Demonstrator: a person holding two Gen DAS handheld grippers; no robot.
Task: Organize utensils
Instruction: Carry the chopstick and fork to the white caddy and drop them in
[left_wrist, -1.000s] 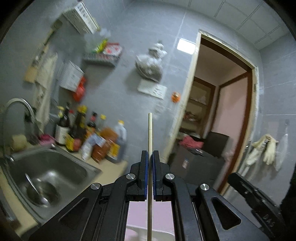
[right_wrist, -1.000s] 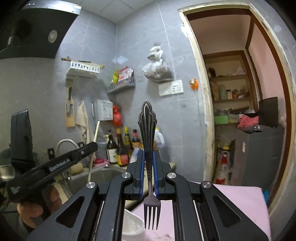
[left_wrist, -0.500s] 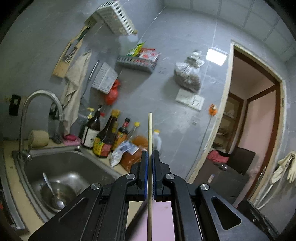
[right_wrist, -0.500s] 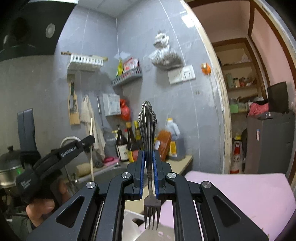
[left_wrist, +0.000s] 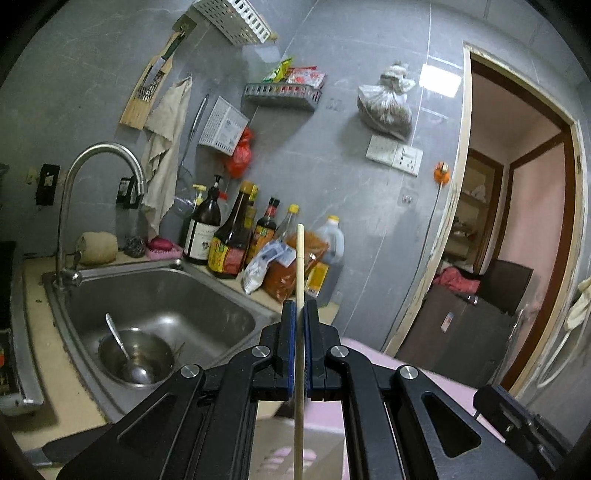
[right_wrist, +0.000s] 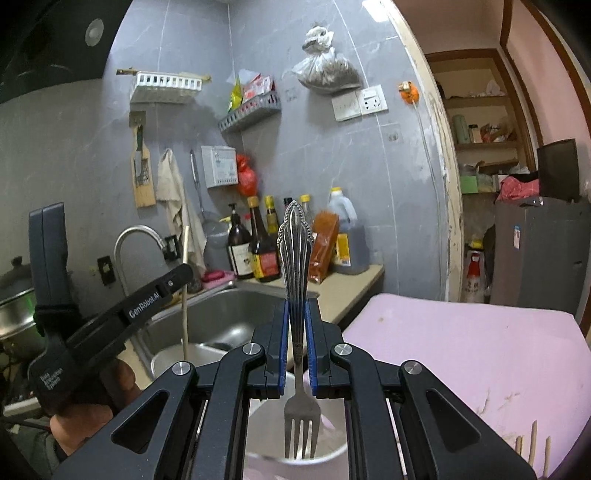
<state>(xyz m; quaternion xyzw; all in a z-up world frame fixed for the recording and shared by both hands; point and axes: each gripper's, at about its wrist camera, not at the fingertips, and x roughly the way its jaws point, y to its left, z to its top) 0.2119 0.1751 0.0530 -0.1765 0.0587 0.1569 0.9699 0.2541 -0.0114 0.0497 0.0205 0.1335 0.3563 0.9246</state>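
My left gripper (left_wrist: 299, 310) is shut on a pale wooden chopstick (left_wrist: 300, 266), held upright; its lower end hangs over a metal container (left_wrist: 295, 443). The left gripper also shows in the right wrist view (right_wrist: 177, 277), with the chopstick (right_wrist: 184, 295) reaching down to the container (right_wrist: 177, 356). My right gripper (right_wrist: 296, 308) is shut on a silver fork (right_wrist: 295, 254), handle up; the tines (right_wrist: 301, 432) hang inside a white cup (right_wrist: 295, 458). More chopsticks (right_wrist: 532, 443) lie at the lower right on the pink mat.
A steel sink (left_wrist: 155, 306) with a bowl and ladle (left_wrist: 133, 358) lies left, under a tap (left_wrist: 99, 162). Sauce bottles (left_wrist: 236, 236) stand along the grey wall. A pink mat (right_wrist: 461, 343) covers the surface to the right. A doorway (left_wrist: 517, 221) opens right.
Both wrist views have tilted downward: the sink, the mat and the containers sit higher and larger in view. The fork's tines now hang inside the white cup. Both grips are unchanged.
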